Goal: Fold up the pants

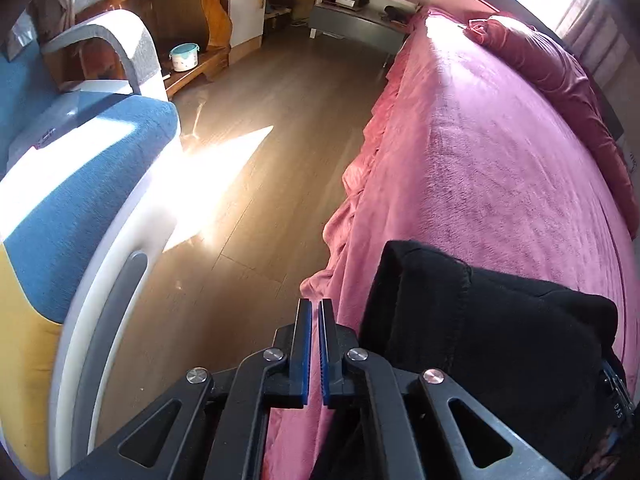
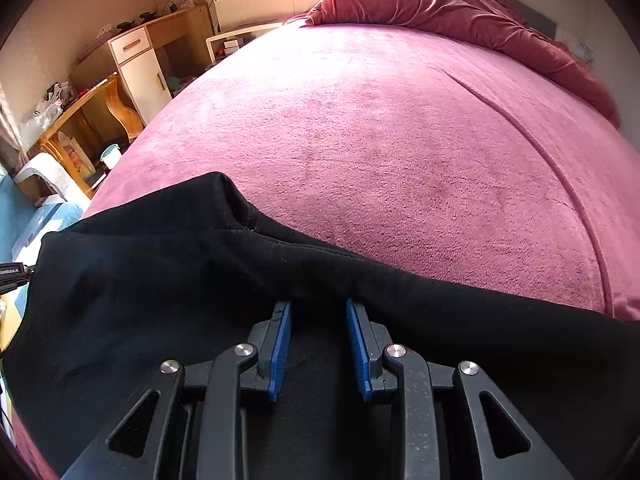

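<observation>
The black pants [image 2: 168, 280] lie bunched at the near end of the pink bed [image 2: 380, 140]. My right gripper [image 2: 318, 304] hovers low over them. Its blue pads [image 2: 280, 344] stand apart, with black cloth showing flat below the gap and a fold ridge just past the tips. In the left wrist view the pants [image 1: 480, 320] sit to the right of my left gripper [image 1: 315, 308]. That gripper is shut with nothing between its pads, above the draped edge of the bed cover beside the wooden floor [image 1: 260, 220].
A rumpled dark-red quilt [image 2: 460, 12] lies at the bed's far end. Left of the bed are a blue and white sofa [image 1: 80, 184], a wooden desk [image 1: 188, 12] with a small teal pot [image 1: 184, 56] and a grey bedside table [image 1: 360, 16].
</observation>
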The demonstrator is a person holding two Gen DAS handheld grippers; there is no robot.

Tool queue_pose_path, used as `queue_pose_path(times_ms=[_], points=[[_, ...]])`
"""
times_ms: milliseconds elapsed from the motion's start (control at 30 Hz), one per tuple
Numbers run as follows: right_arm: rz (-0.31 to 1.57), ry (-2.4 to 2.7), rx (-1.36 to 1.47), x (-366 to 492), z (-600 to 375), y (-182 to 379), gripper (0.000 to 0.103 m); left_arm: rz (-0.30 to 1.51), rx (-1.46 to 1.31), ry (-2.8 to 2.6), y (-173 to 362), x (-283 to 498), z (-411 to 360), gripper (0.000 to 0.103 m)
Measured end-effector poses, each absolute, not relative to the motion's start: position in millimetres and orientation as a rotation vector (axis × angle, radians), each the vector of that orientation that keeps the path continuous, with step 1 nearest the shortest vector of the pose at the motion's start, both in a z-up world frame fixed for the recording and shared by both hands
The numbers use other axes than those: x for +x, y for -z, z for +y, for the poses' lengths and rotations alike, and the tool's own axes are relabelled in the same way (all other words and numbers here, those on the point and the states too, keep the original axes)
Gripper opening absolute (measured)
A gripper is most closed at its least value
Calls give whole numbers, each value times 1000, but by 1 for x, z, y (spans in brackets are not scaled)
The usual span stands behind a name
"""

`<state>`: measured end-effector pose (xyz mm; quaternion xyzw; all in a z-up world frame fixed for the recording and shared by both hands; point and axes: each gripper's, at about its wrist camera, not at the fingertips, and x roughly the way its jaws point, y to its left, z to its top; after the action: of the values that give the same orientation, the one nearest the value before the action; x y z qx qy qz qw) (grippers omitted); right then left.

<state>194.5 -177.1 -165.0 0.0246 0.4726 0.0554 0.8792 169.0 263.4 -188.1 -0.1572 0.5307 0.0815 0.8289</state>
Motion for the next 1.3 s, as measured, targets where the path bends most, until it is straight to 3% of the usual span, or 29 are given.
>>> queue_pose_path(times_ms=[100, 167, 267, 533, 1300], points=[[975, -115, 53, 192, -176, 166, 28, 1002, -377, -204, 161, 145, 269, 6], [969, -110, 51, 190, -175, 167, 28, 950, -392, -209, 142, 130, 268, 20], [959, -102, 46, 189, -176, 165, 28, 879, -366, -194, 116, 110, 254, 24], [968, -95, 85, 181, -177, 160, 30, 810, -270, -108, 79, 68, 198, 25], [1007, -138, 222, 146, -219, 129, 41, 797, -101, 82, 61, 19, 82, 27]])
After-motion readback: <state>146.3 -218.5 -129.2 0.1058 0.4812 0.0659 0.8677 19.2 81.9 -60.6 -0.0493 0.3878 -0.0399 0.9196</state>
